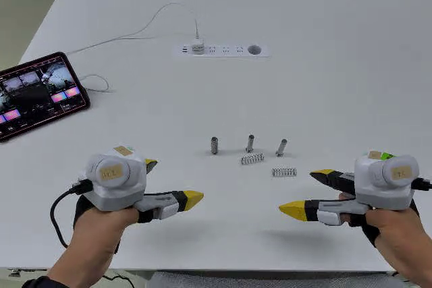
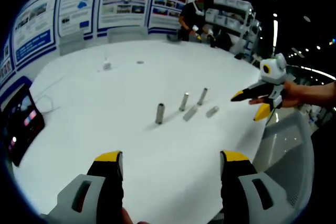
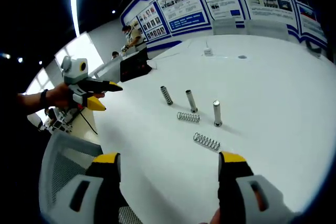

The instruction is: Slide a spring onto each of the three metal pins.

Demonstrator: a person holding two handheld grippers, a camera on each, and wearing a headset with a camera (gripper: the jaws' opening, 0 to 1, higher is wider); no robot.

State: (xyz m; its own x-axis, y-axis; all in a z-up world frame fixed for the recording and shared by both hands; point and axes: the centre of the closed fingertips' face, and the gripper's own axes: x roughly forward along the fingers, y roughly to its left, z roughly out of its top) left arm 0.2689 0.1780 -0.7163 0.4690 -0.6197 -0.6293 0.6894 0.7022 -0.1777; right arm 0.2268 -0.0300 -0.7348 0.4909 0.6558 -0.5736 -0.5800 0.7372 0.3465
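Got the left gripper (image 1: 172,180) right up close at the near edge of the white table (image 1: 324,99), clutched in a hand (image 1: 101,228), yellow-tipped jaws spread wide and empty. Same deal with the right gripper (image 1: 306,192) across from it: jaws spread apart, gripping nothing, tips aimed inward toward the left one. Can see the three metal pins (image 3: 190,100) standing upright in a row, out ahead of both sets of tips and roughly midway between the two grippers. Looks like a fitted spring (image 3: 166,96) already wrapped round the left pin (image 1: 214,145), the one closest to the left gripper. Seeing the middle pin (image 1: 250,143) and right pin (image 1: 281,147) bare. Also spotting two loose ones lying flat: first spring (image 1: 252,159) just on the gripper side of the middle pin, second spring (image 1: 284,173) a bit nearer the right gripper's tips, short of the right pin. Way out past the pins, a power strip (image 1: 224,50); off beyond the left gripper, a lit tablet (image 1: 40,92).
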